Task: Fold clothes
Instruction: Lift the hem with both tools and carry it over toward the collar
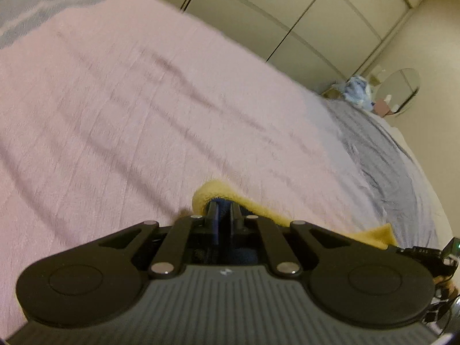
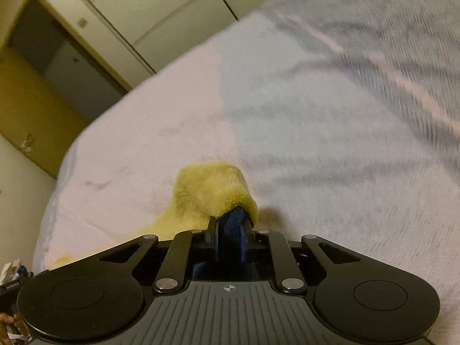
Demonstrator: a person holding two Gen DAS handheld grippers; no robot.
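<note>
A fluffy garment, yellow on one side and dark blue on the other, is held at two places above a pink-and-grey bedspread. My left gripper is shut on a yellow-and-blue edge of the garment, which trails off to the right under the gripper body. In the right wrist view my right gripper is shut on a thicker bunch of the same garment; blue fabric fills the gap between its fingers and yellow cloth drapes down to the left. Most of the garment is hidden below both grippers.
The bedspread covers a wide bed under both grippers. Beyond it stand pale wardrobe doors and a doorway. A round mirror and a blue bundle sit at the far corner.
</note>
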